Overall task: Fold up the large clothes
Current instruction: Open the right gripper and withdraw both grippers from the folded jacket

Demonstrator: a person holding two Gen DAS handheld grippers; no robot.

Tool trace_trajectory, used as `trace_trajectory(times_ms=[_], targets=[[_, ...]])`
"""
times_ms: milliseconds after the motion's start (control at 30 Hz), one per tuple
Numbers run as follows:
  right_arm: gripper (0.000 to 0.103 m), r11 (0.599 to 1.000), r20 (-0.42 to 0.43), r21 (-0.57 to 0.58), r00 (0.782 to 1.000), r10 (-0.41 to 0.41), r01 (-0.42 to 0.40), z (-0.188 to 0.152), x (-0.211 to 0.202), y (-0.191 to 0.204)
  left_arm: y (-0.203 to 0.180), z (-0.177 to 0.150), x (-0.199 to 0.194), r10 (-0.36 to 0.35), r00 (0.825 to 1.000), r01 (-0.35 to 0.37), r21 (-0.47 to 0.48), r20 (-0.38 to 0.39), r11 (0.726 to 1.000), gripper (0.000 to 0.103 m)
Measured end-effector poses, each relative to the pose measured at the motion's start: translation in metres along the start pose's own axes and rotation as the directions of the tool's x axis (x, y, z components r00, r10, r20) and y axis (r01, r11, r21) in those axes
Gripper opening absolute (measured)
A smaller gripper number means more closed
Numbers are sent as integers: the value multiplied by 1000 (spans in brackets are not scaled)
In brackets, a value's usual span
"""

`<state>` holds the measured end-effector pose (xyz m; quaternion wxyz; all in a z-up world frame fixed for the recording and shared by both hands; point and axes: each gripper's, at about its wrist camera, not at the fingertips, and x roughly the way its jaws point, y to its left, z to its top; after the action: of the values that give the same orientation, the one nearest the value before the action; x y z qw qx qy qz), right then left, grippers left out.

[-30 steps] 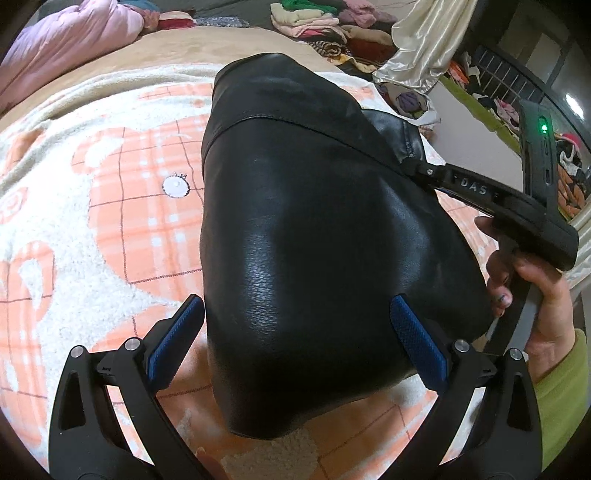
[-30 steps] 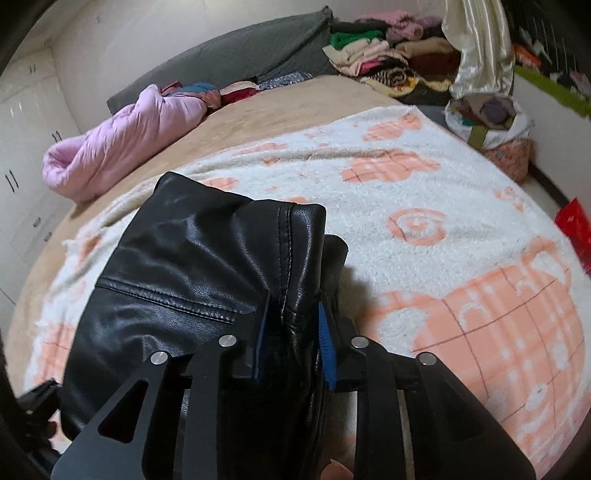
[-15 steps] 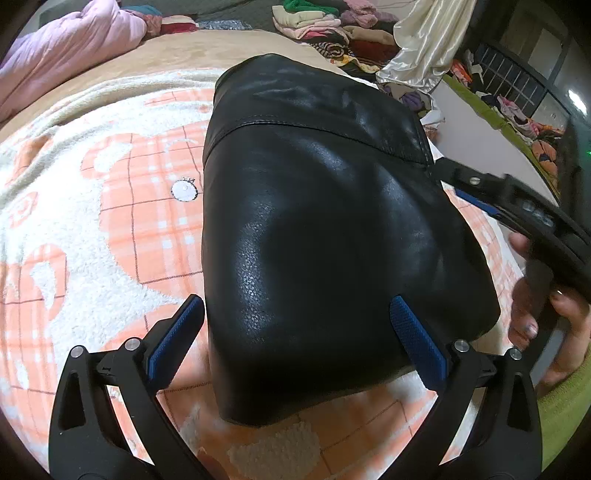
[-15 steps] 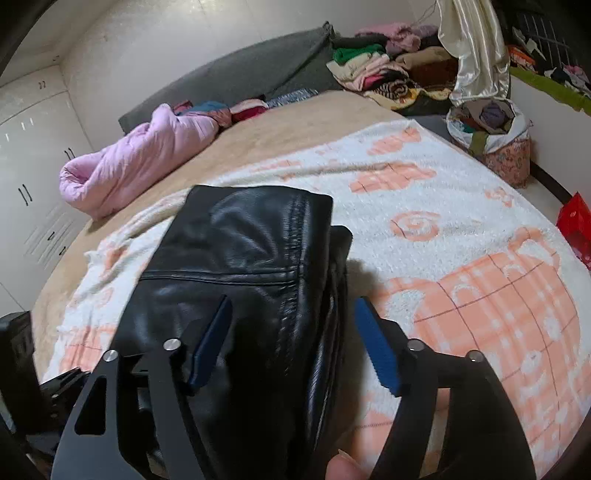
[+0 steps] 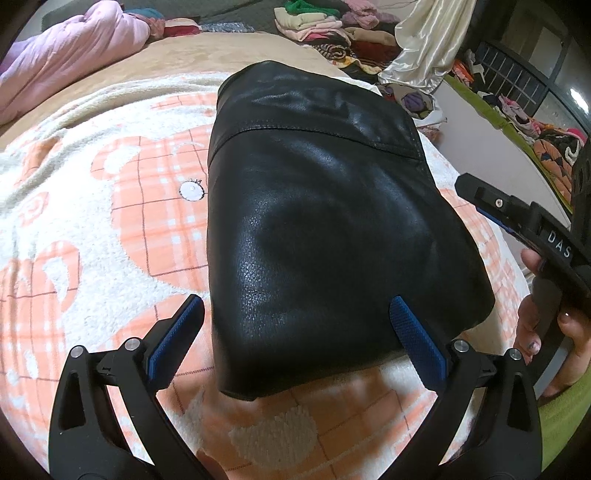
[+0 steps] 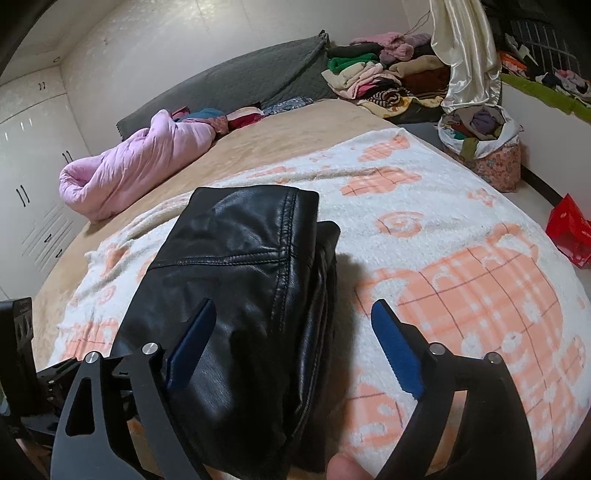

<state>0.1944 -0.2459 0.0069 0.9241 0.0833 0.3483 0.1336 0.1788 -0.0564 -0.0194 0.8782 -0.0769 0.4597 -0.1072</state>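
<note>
- Looking along the left gripper [image 5: 295, 332], its jaws stand wide apart and grip nothing; the folded black leather jacket [image 5: 325, 229] lies on the bed between and beyond them, its near edge hiding the blanket underneath.
- At the right edge of that view the right gripper [image 5: 517, 221] is cut off by the frame, and only part of the hand [image 5: 554, 332] and a green sleeve [image 5: 565, 413] show.
- The white and orange checked blanket [image 5: 110, 221] covers the bed; a pink quilt [image 5: 66, 48] and a heap of clothes [image 5: 332, 26] lie beyond, blurred toward the rim.
- From the right wrist, the jaws have just been opening and now stand wide, pads clear of the jacket, whose stacked folded edge lies between them.
- The left gripper is mostly cut off at the lower left.
- White cupboards [image 6: 33, 147], a grey headboard [image 6: 240, 77] and a full laundry basket [image 6: 487, 147] ring the bed.
</note>
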Motion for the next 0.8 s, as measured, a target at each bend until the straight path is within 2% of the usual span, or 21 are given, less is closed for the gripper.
trace_trajectory(times_ms=[400, 633, 800], targets=[[92, 1000, 54, -7, 998, 14, -14, -9, -25, 0, -2, -10, -17, 30, 999, -30, 20, 16, 999, 94], [95, 999, 111, -38, 994, 17, -12, -36, -52, 13, 2, -21, -31, 35, 998, -36, 16, 51, 999, 94], [97, 997, 148, -76, 989, -15, 27, -54, -72, 22, -2, -36, -44, 32, 996, -35, 32, 77, 999, 94]])
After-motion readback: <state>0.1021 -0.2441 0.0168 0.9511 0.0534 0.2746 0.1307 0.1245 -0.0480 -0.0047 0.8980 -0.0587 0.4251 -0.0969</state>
